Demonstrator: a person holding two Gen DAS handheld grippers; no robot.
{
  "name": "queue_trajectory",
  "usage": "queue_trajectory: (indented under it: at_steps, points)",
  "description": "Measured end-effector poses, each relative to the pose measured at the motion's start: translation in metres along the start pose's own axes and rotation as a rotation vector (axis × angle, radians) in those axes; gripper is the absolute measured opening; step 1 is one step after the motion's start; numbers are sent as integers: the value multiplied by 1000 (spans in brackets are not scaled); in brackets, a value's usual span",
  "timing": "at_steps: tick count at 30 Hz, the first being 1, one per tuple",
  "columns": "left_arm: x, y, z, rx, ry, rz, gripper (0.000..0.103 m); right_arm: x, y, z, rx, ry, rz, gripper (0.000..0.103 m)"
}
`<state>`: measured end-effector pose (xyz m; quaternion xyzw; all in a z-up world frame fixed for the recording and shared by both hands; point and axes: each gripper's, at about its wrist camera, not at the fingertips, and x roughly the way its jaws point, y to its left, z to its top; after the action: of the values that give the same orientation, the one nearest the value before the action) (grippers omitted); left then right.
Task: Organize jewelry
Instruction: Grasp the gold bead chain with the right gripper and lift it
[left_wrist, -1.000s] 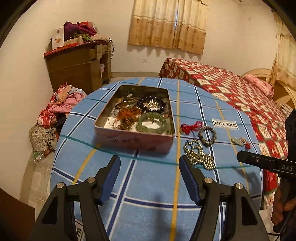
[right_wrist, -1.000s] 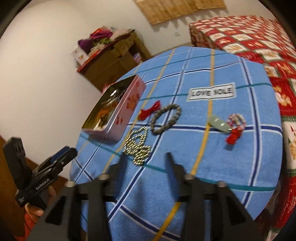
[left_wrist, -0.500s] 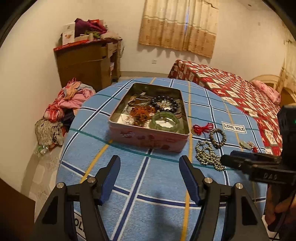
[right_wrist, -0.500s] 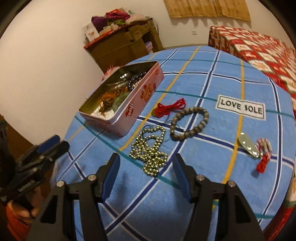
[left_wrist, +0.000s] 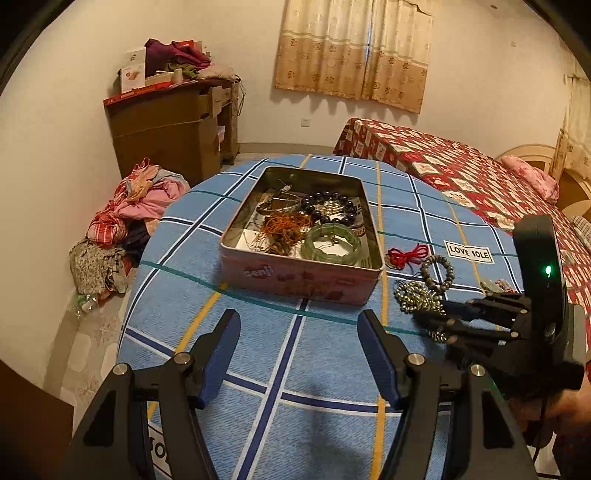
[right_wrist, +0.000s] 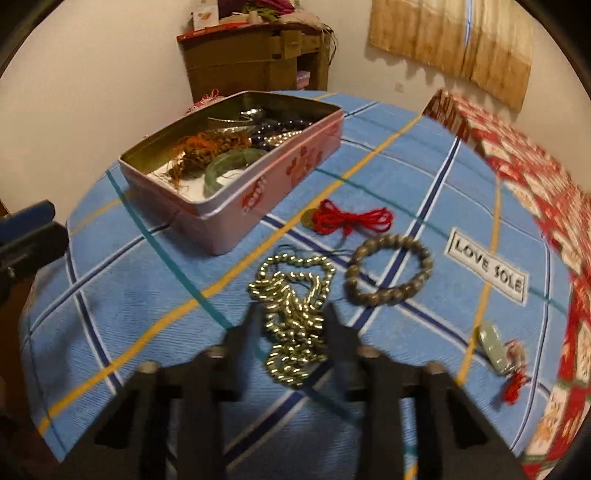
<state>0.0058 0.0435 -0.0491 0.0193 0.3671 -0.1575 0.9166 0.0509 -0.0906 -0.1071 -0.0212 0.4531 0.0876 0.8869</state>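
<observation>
A pink tin (left_wrist: 295, 284) (right_wrist: 236, 206) on the round blue checked table holds several bracelets and cords. To its right lie a gold bead necklace (right_wrist: 291, 295) (left_wrist: 413, 295), a brown bead bracelet (right_wrist: 388, 273), a red cord (right_wrist: 347, 219) and a jade pendant with a red tassel (right_wrist: 493, 347). My right gripper (right_wrist: 293, 314) (left_wrist: 424, 317) is low over the necklace pile. Its jaws are closing, with the pile between them and the blurred fingers touching its sides. My left gripper (left_wrist: 297, 317) hangs open in front of the tin, holding nothing.
A bed with a red patterned cover (left_wrist: 461, 173) stands behind the table on the right. A brown cabinet (left_wrist: 173, 125) and a heap of clothes (left_wrist: 129, 214) on the floor are at the left. The table edge curves close on the left and front.
My right gripper has moved forward and down onto the gold necklace, levelled its roll, and narrowed its jaws around the pile. The left gripper has stayed where it was, still open.
</observation>
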Motion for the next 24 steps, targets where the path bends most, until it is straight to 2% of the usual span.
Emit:
queue_trajectory:
  at_steps: [2,4,7,11,18,24]
  points:
    - [-1,-3,1,15,-4,-6,66,-3,-11,-2,52,3,46,15]
    - [-2,-5,2,28,-10,-15,66,-9,-25,-6,135,2,129,15]
    - [-3,-10,3,54,-16,-43,66,-32,-47,-17,262,-38,264,14]
    - [0,-25,8,89,-16,-108,66,-72,-72,-30,382,-111,369,14]
    - [25,-75,23,169,32,-218,66,-132,-89,-27,445,-262,440,13]
    - [46,-119,29,258,63,-251,66,-160,-99,-9,461,-378,484,13]
